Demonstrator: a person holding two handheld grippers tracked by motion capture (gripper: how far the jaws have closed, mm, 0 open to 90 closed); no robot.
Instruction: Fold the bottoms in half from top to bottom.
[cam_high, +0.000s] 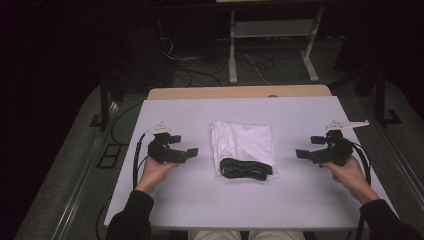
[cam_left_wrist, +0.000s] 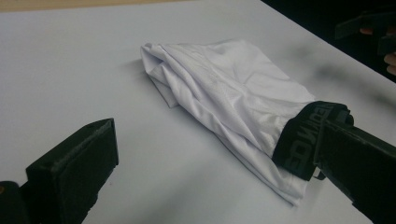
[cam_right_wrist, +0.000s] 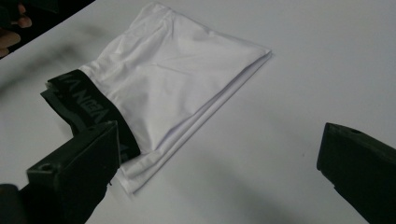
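A folded white pair of underwear (cam_high: 242, 142) with a black lettered waistband (cam_high: 243, 170) lies in the middle of the white table (cam_high: 200, 195), waistband toward the person. It also shows in the left gripper view (cam_left_wrist: 233, 98) and the right gripper view (cam_right_wrist: 173, 79). My left gripper (cam_high: 186, 148) is held left of the garment, jaws wide apart and empty. On the other side my right gripper (cam_high: 306, 150) is held the same way, open and empty. Both stay apart from the cloth. In each gripper view the jaws frame the garment with a wide gap (cam_left_wrist: 224, 168) (cam_right_wrist: 219, 168).
The white board rests on a wooden tabletop (cam_high: 240, 92) whose far edge shows. Beyond it are a dark floor with cables (cam_high: 200, 70) and a white metal table frame (cam_high: 272, 40). Bare board surrounds the garment on all sides.
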